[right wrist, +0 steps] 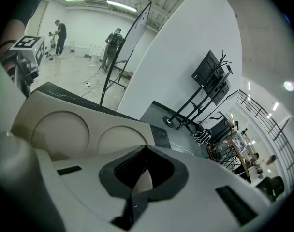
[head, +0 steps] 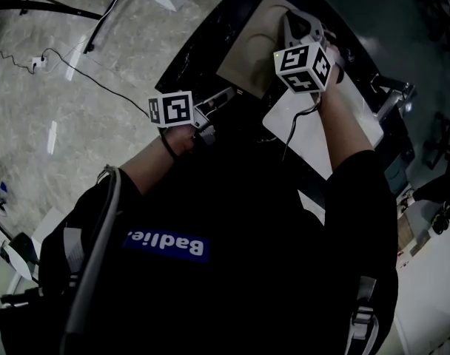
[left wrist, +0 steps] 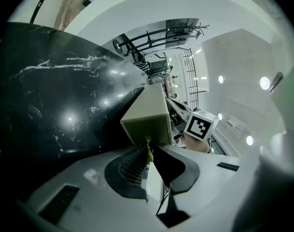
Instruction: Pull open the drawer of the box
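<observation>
The left gripper (left wrist: 150, 151) has its fingers pressed together on a thin yellowish tab (left wrist: 147, 142), right at the tips, where it leaves the end face of the box (left wrist: 146, 111). That hold looks slight to me: a sharp tug could let the tab slip out.

The right gripper (right wrist: 143, 151) has its fingers closed on nothing, just above the box's lid. If it doesn't bear down, the whole box may slide. I can't make out the drawer's seam or any opening.

Box (left wrist: 146, 111) beige; table (left wrist: 55, 95) black, white-veined marble.
</observation>
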The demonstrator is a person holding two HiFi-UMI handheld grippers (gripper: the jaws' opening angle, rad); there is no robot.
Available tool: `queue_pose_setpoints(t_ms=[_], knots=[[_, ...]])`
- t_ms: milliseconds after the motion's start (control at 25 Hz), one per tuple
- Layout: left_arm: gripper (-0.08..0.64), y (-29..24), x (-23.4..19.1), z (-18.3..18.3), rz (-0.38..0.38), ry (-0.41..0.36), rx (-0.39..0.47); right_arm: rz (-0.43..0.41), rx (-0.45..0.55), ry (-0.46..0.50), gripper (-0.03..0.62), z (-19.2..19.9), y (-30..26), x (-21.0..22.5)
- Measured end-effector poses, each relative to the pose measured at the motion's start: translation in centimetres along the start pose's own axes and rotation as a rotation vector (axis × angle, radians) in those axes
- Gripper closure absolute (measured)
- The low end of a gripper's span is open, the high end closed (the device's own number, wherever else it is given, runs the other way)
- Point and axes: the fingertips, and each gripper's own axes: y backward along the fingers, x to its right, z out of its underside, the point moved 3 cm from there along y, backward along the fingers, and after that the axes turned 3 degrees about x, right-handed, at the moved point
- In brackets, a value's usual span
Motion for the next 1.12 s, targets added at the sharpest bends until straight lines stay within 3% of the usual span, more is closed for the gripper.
queue_pose_setpoints(t_ms=[1120], knots=[[0.520, 3.5, -0.4, 2.5, -0.019, -0.011, -0.084, 0.040, -0.015, -0.039, 0.592, -0.1, -0.4, 0.1]])
